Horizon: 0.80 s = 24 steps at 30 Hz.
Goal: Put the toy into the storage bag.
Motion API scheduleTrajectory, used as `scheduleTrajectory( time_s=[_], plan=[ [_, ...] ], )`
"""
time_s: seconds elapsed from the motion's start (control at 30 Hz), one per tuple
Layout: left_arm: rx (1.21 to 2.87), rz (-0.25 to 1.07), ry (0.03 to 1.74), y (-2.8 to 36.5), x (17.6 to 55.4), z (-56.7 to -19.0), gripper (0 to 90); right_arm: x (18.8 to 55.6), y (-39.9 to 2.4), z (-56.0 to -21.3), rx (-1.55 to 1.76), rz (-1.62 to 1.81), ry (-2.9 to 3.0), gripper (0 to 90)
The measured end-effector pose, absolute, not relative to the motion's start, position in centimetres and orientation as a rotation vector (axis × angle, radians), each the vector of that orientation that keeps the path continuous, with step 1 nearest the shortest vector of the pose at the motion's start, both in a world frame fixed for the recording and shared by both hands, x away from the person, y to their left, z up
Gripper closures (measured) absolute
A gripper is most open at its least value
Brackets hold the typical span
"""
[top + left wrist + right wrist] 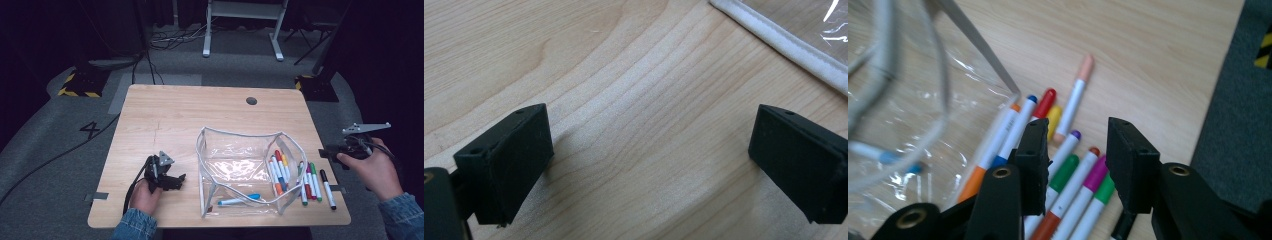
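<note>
A clear pouch (pixel 235 150) with a white rim stands open in the middle of the wooden table (pixel 170 115). One blue marker (pixel 239 200) lies inside it. Several coloured markers (pixel 307 180) lie side by side against its right wall, a black one (pixel 327 189) outermost. My left gripper (pixel 179 179) rests on the table left of the pouch, jaws wide open over bare wood (pixel 649 145), with the pouch's white edge (pixel 784 45) just beyond. My right gripper (pixel 326 152) hovers at the table's right edge, open (pixel 1078 135), above the row of markers (pixel 1068 170). Nothing is between its pads.
A cable hole (pixel 251 100) sits near the table's far edge. Grey tape tabs (pixel 99 196) mark the front corners. Grey carpet (pixel 1238 125) lies just past the right edge. Desk legs (pixel 206 30) and cables lie on the floor behind.
</note>
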<state>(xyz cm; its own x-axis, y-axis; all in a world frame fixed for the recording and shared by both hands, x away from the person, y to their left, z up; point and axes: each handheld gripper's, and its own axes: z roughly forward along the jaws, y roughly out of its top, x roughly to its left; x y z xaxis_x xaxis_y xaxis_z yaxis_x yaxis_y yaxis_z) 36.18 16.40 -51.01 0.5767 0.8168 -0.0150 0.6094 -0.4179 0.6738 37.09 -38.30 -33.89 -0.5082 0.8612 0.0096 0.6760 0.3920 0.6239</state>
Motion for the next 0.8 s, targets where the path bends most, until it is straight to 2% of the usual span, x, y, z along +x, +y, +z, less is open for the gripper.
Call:
scheduleTrajectory(
  time_s=[0.13, 0.37, 0.8],
  plan=[
    [2.173, 0.420, 1.153, 16.4, 36.3, -51.0, 0.3, 37.0, -40.0, -36.4, 1.424, 0.771, 2.319, 62.2],
    [2.171, 0.418, 1.152, 16.4, 36.2, -51.1, 0.0, 35.6, -42.3, -41.5, 1.569, 0.661, 2.329, 63.0],
    [2.171, 0.418, 1.152, 16.4, 36.2, -51.1, 0.0, 34.9, -43.3, -46.4, 1.702, 0.540, 2.342, 69.1]
  ],
)
